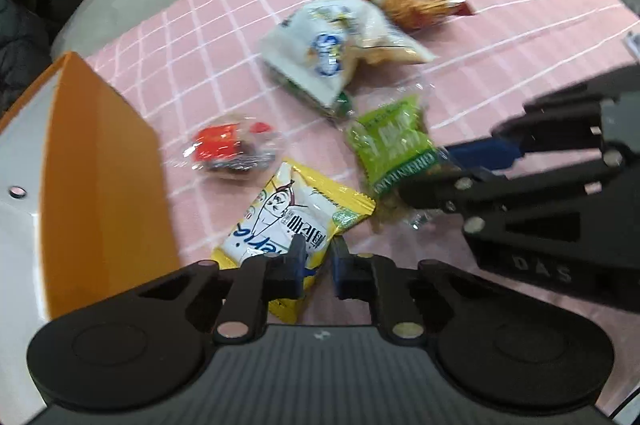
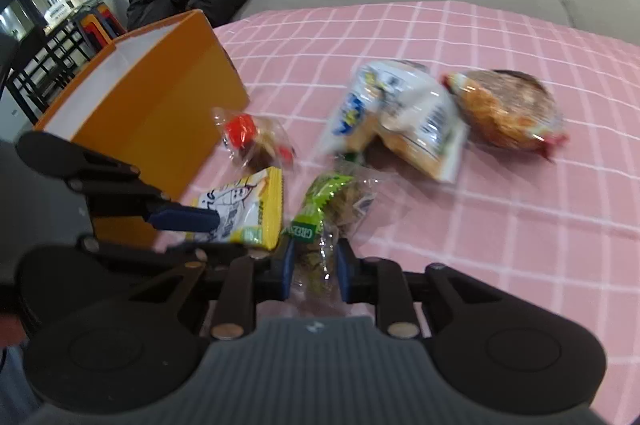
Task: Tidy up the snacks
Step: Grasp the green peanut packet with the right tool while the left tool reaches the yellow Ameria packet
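a pink checked cloth point(image 2: 500, 225) bears scattered snack packets point(image 2: 404, 117) and an orange box point(image 2: 160, 113).

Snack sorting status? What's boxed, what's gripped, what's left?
Nothing visibly boxed: the part of the orange box in view shows no snacks. In hand: left gripper shut on the yellow packet, right gripper shut on the green packet. Left on the pink cloth: red-label clear packet, white bag, round brown snack.
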Demonstrator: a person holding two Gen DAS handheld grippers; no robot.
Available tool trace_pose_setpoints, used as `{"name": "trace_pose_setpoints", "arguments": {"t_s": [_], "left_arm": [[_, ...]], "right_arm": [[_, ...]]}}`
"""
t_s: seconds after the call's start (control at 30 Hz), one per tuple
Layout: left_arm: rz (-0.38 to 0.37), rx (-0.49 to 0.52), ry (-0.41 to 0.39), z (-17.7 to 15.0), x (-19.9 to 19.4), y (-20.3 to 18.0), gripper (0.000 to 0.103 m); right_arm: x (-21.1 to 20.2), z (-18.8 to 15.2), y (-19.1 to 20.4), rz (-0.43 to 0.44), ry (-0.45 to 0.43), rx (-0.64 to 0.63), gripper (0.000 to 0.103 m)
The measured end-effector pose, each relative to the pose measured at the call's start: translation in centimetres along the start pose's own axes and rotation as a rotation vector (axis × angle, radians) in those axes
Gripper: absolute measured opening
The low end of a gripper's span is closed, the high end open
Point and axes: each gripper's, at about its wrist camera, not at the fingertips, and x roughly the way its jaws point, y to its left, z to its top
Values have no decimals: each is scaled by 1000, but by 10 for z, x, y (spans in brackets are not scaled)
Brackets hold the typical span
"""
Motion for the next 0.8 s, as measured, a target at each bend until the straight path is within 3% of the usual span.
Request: {"name": "trace_pose_setpoints", "arguments": {"t_s": [0.1,0.27,0.37,0.53,0.63,0.7,0.8], "left_arm": [[-43,-37,-21,-5,-5,-14,5],[-203,-161,-23,-10,-10,-35,2],[-218,-154,-42,-12,-13,-48,17],[-57,-66,-66,-14,-24,-45,72],[18,-55,-62,-16,-27,-28,78],[22,-71,-45,-17,-23,-14,79],[16,-100,-17,-18,-14,-1,82]], "right_arm": [[-19,-18,-13,-25,10,33,18],[-52,-48,-34,-71,30,71,18],[-67,-62,-45,-102,41,79,18],[-80,-75,-55,-160,43,88,27],[-81,-74,-52,-186,31,82,41],[-82,-72,-48,-203,21,75,53],[-78,-69,-43,-219,17,70,58]]}}
